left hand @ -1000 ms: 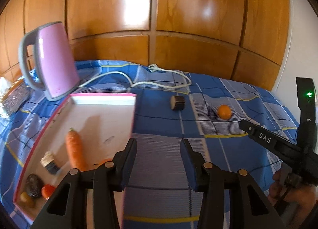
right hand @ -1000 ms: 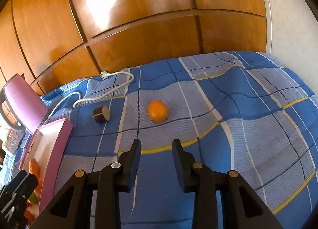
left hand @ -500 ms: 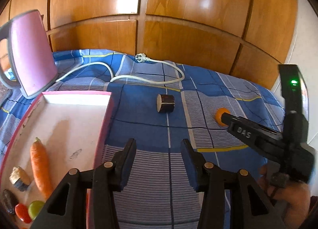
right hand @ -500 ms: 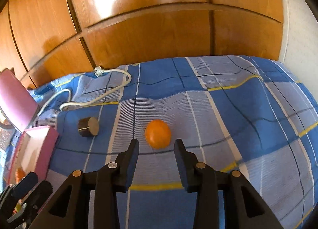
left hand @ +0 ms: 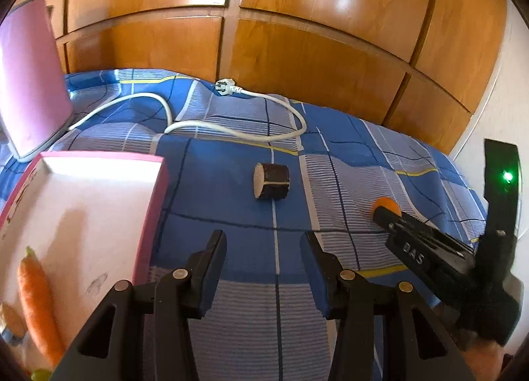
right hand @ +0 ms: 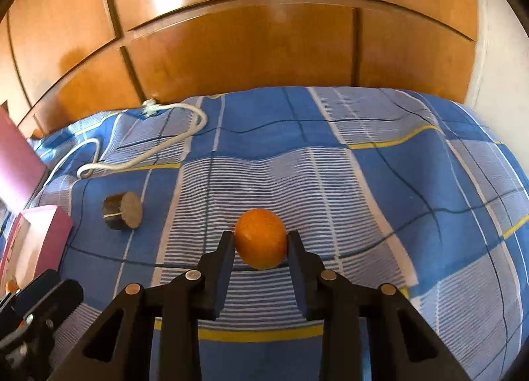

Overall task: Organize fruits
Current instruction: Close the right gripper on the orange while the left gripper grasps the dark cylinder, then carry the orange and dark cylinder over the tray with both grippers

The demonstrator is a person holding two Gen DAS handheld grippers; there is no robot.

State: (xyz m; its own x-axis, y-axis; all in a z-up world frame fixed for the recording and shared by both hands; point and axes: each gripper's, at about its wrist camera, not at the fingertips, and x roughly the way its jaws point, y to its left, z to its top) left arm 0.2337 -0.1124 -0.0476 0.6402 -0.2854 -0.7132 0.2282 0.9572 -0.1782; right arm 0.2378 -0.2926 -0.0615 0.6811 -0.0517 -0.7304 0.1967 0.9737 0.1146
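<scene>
An orange (right hand: 261, 238) lies on the blue checked cloth (right hand: 330, 182). My right gripper (right hand: 261, 244) is open with its fingertips on either side of the orange. In the left wrist view the orange (left hand: 386, 205) shows just past the right gripper's tip. A dark round piece (left hand: 271, 180) lies on the cloth; it also shows in the right wrist view (right hand: 123, 210). My left gripper (left hand: 263, 250) is open and empty, short of the dark piece. A pink-rimmed tray (left hand: 153, 199) at left holds a carrot (left hand: 34, 301).
A pink kettle (left hand: 28, 83) stands behind the tray, its white cord (left hand: 231, 130) looping over the cloth to a plug (left hand: 224, 87). Wooden cabinet doors (left hand: 297, 34) close the back. A white wall (right hand: 496, 34) is at right.
My right gripper has moved forward until the orange sits between its fingertips. My left gripper has shifted right and forward, closer to the dark piece; the tray has slid left in view.
</scene>
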